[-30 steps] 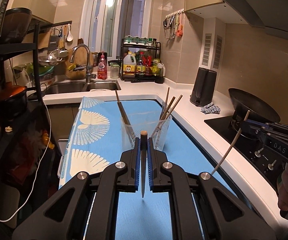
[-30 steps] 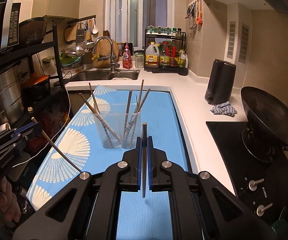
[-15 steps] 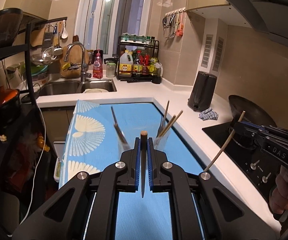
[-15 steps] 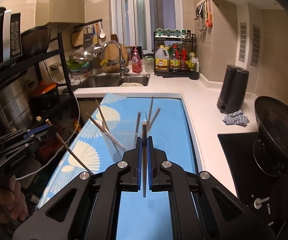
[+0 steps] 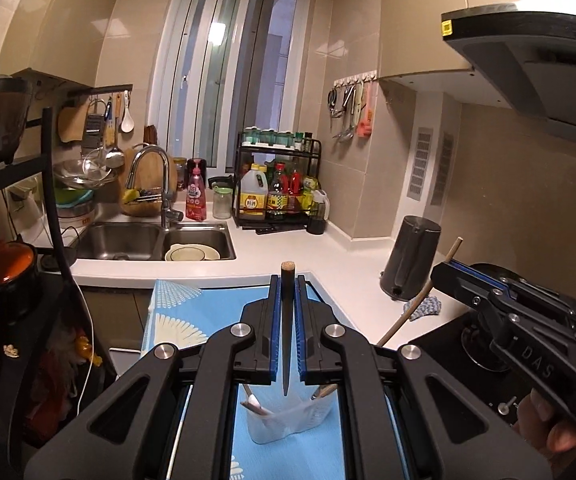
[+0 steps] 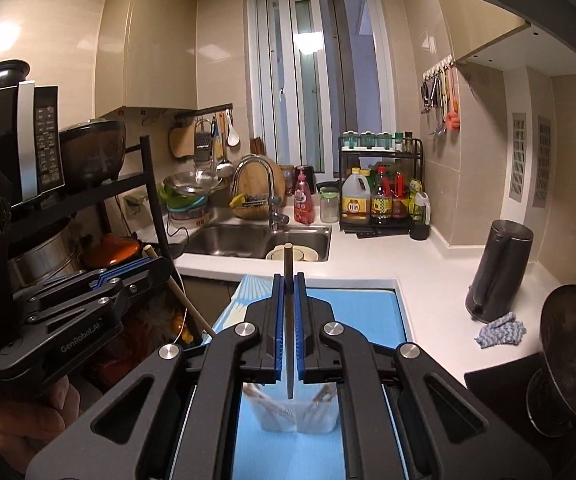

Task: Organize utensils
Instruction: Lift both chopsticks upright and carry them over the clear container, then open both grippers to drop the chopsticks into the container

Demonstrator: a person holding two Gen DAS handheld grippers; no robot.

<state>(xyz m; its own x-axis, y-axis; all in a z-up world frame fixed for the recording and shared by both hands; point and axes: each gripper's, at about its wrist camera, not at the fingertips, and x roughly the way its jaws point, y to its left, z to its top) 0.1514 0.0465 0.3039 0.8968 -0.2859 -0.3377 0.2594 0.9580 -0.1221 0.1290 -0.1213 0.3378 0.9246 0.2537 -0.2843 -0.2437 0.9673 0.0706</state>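
My left gripper (image 5: 287, 280) is shut on a wooden chopstick (image 5: 286, 332) that stands upright between its blue pads. My right gripper (image 6: 288, 280) is shut on another chopstick (image 6: 289, 320) in the same way. Each gripper shows in the other's view, the right one (image 5: 448, 276) and the left one (image 6: 156, 264), each with its stick slanting down. A clear plastic holder (image 5: 288, 420) with several utensils stands on the blue mat below both grippers, seen between the fingers, also in the right wrist view (image 6: 298, 412).
The blue patterned mat (image 6: 352, 312) covers the counter. A sink (image 5: 152, 240) with a bowl lies behind. A black kettle (image 5: 410, 264) and a cloth sit to the right, with a wok (image 6: 568, 344) on the hob. A black shelf rack (image 6: 88, 200) stands left.
Both grippers have risen and moved forward over the holder, each still holding its chopstick. The holder has dropped from mid view to below the fingers.
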